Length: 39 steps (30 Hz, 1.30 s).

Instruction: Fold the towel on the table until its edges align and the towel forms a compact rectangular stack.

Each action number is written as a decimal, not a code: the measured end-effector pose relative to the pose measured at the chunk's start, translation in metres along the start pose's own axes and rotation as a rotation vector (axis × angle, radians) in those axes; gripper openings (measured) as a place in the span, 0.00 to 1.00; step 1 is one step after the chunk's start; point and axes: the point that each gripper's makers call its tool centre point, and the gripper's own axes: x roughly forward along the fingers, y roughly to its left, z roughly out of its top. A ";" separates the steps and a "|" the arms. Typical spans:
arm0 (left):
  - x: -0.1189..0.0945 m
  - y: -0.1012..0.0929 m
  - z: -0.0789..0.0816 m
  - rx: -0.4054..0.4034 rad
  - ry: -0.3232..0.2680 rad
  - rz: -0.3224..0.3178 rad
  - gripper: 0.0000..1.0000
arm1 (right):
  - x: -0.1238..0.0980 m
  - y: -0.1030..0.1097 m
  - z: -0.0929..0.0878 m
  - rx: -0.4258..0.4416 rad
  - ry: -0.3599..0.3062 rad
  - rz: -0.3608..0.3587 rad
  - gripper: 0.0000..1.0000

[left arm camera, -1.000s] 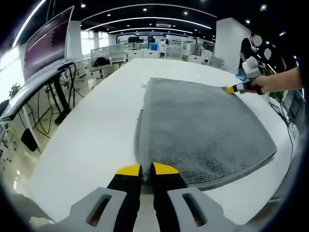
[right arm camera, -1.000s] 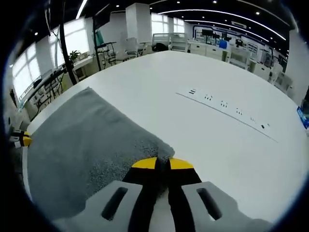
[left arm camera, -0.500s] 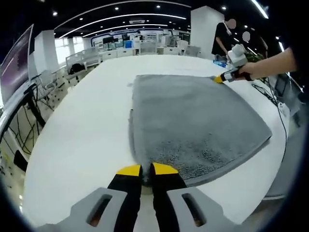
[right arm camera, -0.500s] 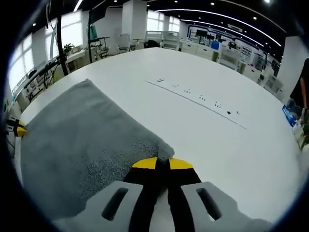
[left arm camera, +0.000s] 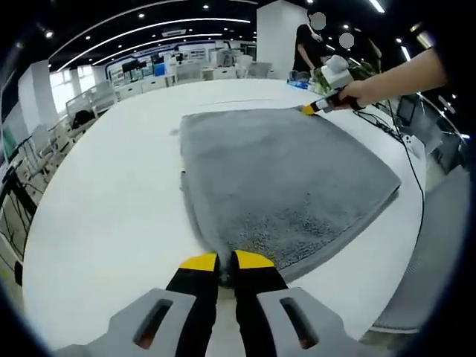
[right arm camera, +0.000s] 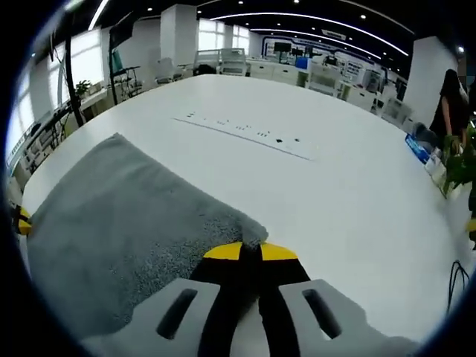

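On the white table (left arm camera: 97, 223), the left gripper (left arm camera: 216, 259) pinches 1 corner of the flat grey towel (left arm camera: 282, 178); the right gripper (right arm camera: 250, 251) pinches another. Uneven lifting could skew the edges; a shallow pinch might slip.

Nubby grey cloth towel (left arm camera: 282, 175); smooth glossy table (left arm camera: 111, 201).

No words, labels or numbers are showing clearly enough to read; the distant screens are showing only a blur.
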 end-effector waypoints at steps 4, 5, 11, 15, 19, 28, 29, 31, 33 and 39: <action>0.007 -0.022 0.008 0.014 -0.001 -0.020 0.07 | -0.006 -0.018 -0.006 -0.011 0.014 -0.015 0.04; 0.009 -0.026 0.010 0.013 -0.003 -0.024 0.07 | -0.008 -0.022 -0.008 -0.011 0.017 -0.018 0.04; 0.019 -0.056 0.020 0.024 -0.012 -0.059 0.07 | -0.014 -0.051 -0.016 -0.042 0.027 -0.046 0.04; 0.024 -0.070 0.026 0.022 -0.011 -0.070 0.07 | -0.013 -0.067 -0.018 -0.043 0.031 -0.044 0.04; 0.029 -0.084 0.031 0.032 -0.013 -0.079 0.07 | -0.013 -0.079 -0.019 -0.078 0.036 -0.053 0.04; 0.031 -0.088 0.033 -0.003 -0.027 -0.063 0.07 | -0.011 -0.088 -0.019 -0.041 0.001 -0.038 0.04; 0.031 -0.088 0.033 -0.002 -0.027 -0.063 0.07 | -0.010 -0.088 -0.019 -0.037 -0.003 -0.035 0.04; 0.031 -0.088 0.033 0.001 -0.025 -0.061 0.07 | -0.010 -0.089 -0.019 -0.019 -0.010 -0.031 0.04; 0.032 -0.088 0.033 0.011 -0.016 -0.059 0.07 | -0.010 -0.089 -0.020 0.007 -0.013 -0.027 0.04; 0.028 -0.089 0.035 0.076 0.027 -0.050 0.12 | -0.010 -0.091 -0.020 0.068 -0.029 -0.004 0.05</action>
